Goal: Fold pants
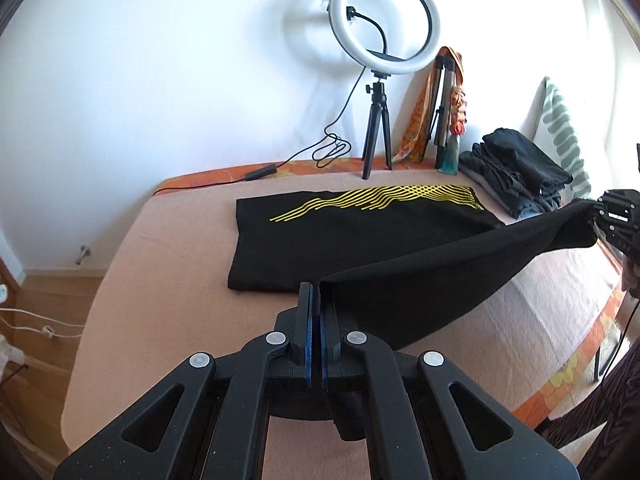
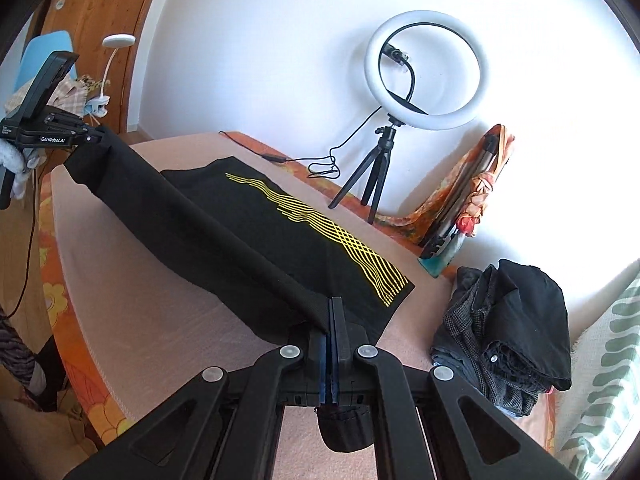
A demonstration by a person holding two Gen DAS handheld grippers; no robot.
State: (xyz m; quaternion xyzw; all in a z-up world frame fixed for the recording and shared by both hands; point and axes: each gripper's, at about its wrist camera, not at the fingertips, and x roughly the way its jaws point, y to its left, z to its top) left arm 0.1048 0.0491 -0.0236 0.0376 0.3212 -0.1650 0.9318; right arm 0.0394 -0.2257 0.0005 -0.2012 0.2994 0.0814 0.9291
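Black pants with a yellow line print lie on the pink bed; they also show in the right wrist view. My left gripper is shut on one corner of the pants' near edge. My right gripper is shut on the other corner. Between them the edge hangs lifted above the bed, stretched in a band. The right gripper also shows at the right of the left wrist view. The left gripper also shows at the left of the right wrist view.
A ring light on a tripod stands at the bed's far edge with its cable. A pile of dark folded clothes lies at the right by a patterned pillow. A folded tripod wrapped in orange cloth leans on the wall.
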